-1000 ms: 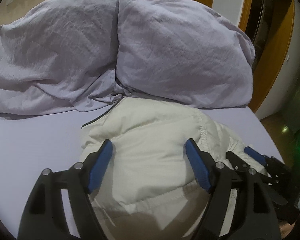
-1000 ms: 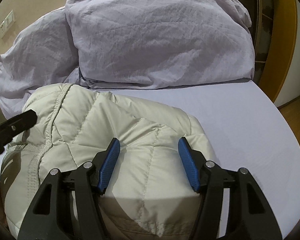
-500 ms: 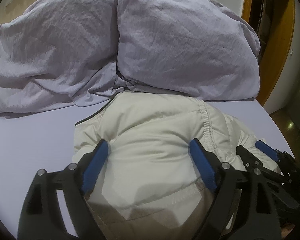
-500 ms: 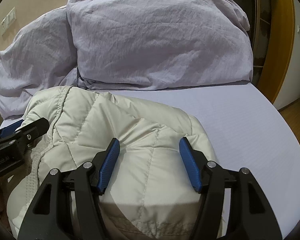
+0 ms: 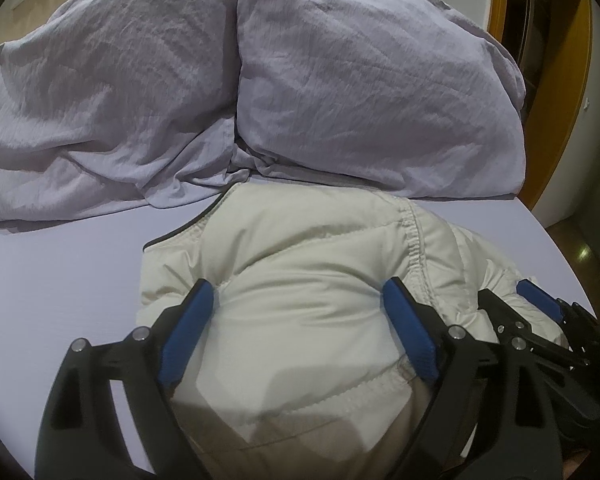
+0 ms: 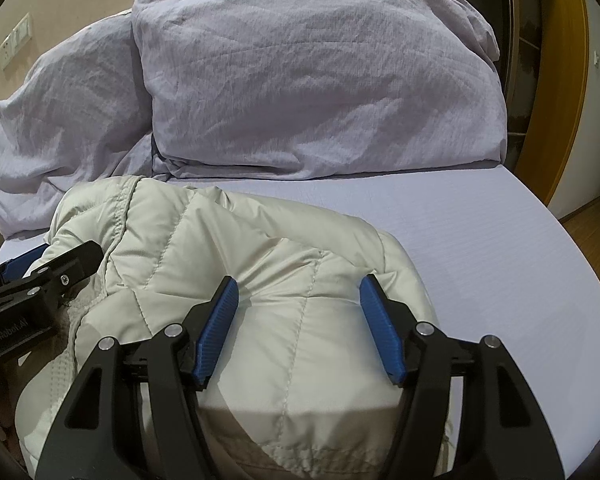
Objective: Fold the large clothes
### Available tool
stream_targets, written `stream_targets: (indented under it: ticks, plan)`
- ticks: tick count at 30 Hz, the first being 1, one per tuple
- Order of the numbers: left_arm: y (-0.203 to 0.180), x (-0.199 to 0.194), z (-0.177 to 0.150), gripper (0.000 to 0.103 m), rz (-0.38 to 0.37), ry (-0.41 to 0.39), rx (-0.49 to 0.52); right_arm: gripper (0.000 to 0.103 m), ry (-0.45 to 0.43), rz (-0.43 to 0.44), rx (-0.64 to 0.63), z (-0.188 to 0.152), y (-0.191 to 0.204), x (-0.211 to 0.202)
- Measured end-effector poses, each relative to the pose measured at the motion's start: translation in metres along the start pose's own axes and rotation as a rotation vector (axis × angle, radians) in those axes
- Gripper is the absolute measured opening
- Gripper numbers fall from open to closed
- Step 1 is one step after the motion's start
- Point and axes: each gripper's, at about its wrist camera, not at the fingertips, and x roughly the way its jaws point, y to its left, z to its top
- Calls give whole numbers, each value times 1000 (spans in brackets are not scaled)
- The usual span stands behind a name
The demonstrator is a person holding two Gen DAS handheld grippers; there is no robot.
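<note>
Left gripper (image 5: 298, 312) opening wide over the folded cream jacket (image 5: 300, 280) on the bed (image 5: 60, 264); right gripper (image 6: 298, 312) half-open astride it, not pinching. My worry: puffy padding springs back, fold unrolls.

bed: lilac sheet (image 6: 480, 240) | pillows (image 5: 360, 92) | beige wall (image 6: 60, 4) | wooden doorframe (image 6: 560, 80)

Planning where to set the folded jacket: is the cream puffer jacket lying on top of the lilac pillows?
No, the jacket lies on the flat sheet in front of the pillows.
</note>
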Motion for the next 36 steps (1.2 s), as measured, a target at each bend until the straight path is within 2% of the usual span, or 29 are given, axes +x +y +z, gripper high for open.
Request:
stream_targets:
  ticks: [30, 36]
  plan:
    - [1, 1, -1, 88, 0, -3, 0, 67, -32, -7, 7, -3, 0, 1]
    - [0, 1, 0, 88, 1, 2, 0, 68, 28, -9, 1, 7, 0, 0]
